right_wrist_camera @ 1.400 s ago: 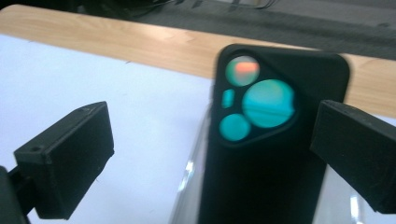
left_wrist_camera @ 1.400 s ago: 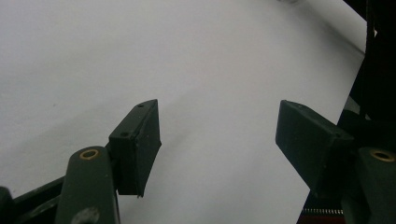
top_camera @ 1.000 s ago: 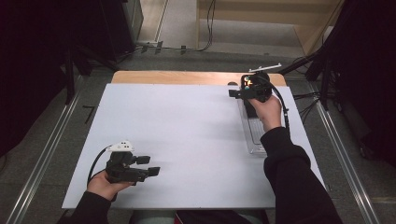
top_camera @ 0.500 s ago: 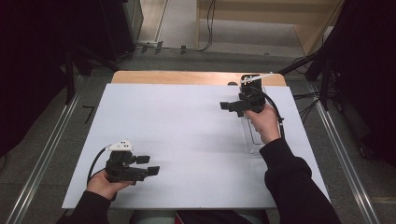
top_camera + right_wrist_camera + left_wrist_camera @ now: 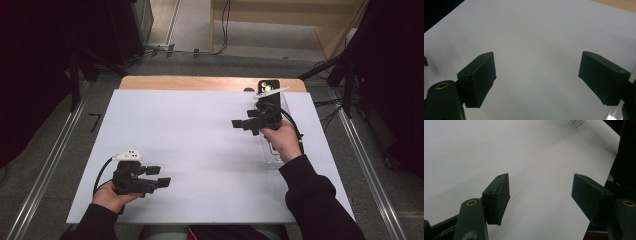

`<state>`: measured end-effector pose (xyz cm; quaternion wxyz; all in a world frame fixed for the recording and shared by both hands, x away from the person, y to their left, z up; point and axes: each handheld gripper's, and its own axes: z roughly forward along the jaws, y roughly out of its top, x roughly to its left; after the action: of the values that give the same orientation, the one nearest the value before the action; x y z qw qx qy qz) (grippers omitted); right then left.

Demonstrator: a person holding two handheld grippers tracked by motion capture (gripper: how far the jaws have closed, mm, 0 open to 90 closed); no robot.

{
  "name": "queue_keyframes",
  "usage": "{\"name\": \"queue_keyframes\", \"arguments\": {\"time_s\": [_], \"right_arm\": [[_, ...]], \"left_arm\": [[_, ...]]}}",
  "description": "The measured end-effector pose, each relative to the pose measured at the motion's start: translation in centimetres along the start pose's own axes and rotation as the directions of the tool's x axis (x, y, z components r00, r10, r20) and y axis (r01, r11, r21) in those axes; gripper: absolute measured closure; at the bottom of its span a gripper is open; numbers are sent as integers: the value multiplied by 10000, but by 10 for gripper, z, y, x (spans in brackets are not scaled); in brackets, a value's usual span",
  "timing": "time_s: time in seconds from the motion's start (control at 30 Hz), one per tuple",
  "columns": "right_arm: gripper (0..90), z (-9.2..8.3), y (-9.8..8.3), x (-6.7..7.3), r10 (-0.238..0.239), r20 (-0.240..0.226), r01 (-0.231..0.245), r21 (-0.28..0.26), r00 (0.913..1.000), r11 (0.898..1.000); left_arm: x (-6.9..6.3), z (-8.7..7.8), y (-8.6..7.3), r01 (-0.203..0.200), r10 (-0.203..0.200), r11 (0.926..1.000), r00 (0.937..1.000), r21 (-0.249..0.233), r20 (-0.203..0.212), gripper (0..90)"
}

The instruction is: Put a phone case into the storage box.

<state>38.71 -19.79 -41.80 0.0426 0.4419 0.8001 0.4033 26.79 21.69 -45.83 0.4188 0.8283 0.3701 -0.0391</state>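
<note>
White desk (image 5: pixel 200 145) sat bare. My right claw (image 5: pixel 243 125) moved from clear tray (image 5: pixel 274 155) toward middle, wide open, empty. Left claw (image 5: pixel 157 176) stayed near front edge, open, empty.

Two grippers, left gripper (image 5: pixel 159 176) and right gripper (image 5: pixel 243 123); one clear tray (image 5: pixel 272 155); one white sheet (image 5: pixel 190 145).

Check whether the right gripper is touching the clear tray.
Cannot tell. In the high view the right gripper points left, off the clear tray, but the hand covers the tray; the right gripper view shows white sheet between open jaws.
</note>
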Motion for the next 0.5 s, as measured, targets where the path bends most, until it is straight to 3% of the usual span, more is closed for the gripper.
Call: {"name": "queue_keyframes", "arguments": {"time_s": [0.3, 0.5], "right_arm": [[138, -1, -10, 15, -639, -246, 650, 452, 9977, 9969], [139, -3, -20, 20, -648, -592, 675, 434, 9961, 9968]], "left_arm": [[0, 0, 1, -91, 91, 10000, 9999, 6, 83, 308], [-1, -1, 2, -135, 135, 9999, 9998, -38, 174, 307]]}}
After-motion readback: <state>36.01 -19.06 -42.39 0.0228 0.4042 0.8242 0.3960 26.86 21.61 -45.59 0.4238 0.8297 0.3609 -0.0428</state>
